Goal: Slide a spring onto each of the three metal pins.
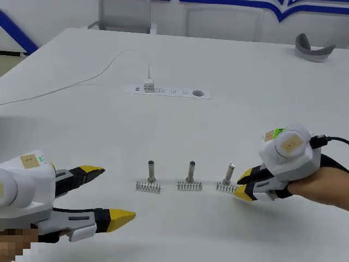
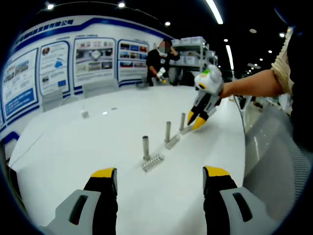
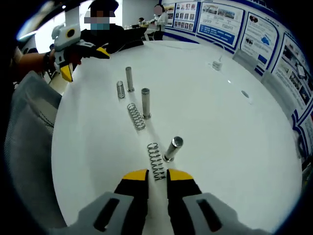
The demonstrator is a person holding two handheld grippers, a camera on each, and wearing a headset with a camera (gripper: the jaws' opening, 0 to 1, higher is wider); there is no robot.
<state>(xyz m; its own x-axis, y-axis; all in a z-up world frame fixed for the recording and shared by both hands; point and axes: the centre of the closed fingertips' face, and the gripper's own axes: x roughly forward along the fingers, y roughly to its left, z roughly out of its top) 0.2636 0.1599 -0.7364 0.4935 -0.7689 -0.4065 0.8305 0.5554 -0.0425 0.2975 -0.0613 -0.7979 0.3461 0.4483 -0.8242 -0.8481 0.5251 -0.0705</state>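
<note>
White tabletop (image 1: 229,125) carries three metal pins upright in a row, with the middle pin (image 1: 191,171) at the centre. In the head view the left pin (image 1: 151,171) stands to the left of the middle pin and the right pin (image 1: 229,173) to its right, about evenly spaced. Each pin has a spring lying flat on the tabletop just in front of its foot: the middle spring (image 1: 190,186) before the middle pin, the left spring (image 1: 148,187) to that pin's left, the right spring (image 1: 226,187) to its right. All three springs lie off their pins. The right tool (image 1: 238,186) sits low at the tabletop to the right of the middle pin, beyond the right pin, with its yellow tips at the right spring's outer end. In the right gripper view its jaws stand only a narrow gap apart, with the near end of that spring between the tips; whether they touch it I cannot tell. The left tool (image 1: 119,193) hovers well to the left of the middle pin, past the left spring, its jaws spread wide and holding nothing. Far behind the middle pin a power strip (image 1: 166,90) lies on the tabletop, with a thin cable (image 1: 82,83) running off to the left.
</note>
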